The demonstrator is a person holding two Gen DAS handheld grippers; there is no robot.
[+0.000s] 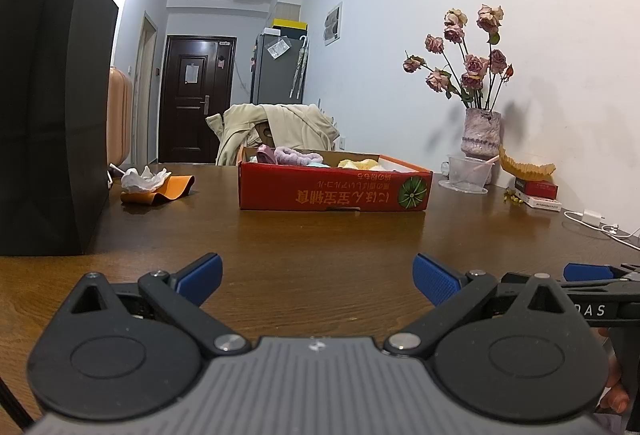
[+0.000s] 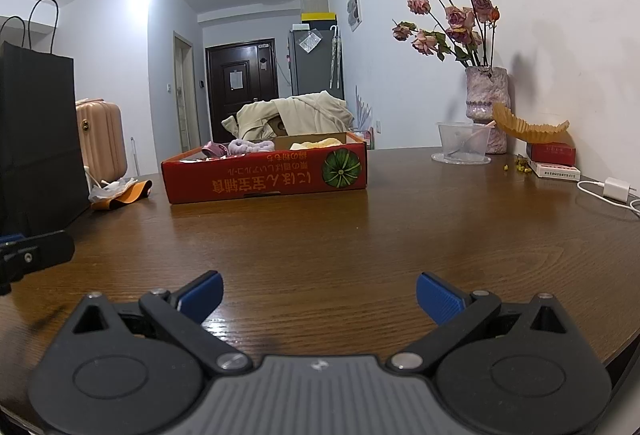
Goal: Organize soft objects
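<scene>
1. Right now I am holding both claws low over the wooden table (image 2: pixel 360 235), well short of the red box (image 1: pixel 334 191); the left gripper (image 1: pixel 316 277) and the right gripper (image 2: pixel 319 295) are both standing wide apart with nothing between the blue pads.
2. The soft objects are lying inside that box: a lilac fluffy piece (image 1: pixel 298 156), a pink one (image 1: pixel 266 154) beside it, and a yellow one (image 1: pixel 358 164) toward the far right end (only their tops are showing over the wall).
3. I am judging that this fits two stages alike: soft things waiting in the box to be sorted out, or already gathered there with my claws resting clear.
4. A crumpled white tissue (image 1: pixel 142 179) is sitting on an orange sheet (image 1: pixel 172 189) near the black bag (image 1: pixel 52 103); whether it counts as a task thing, I cannot tell.
</scene>
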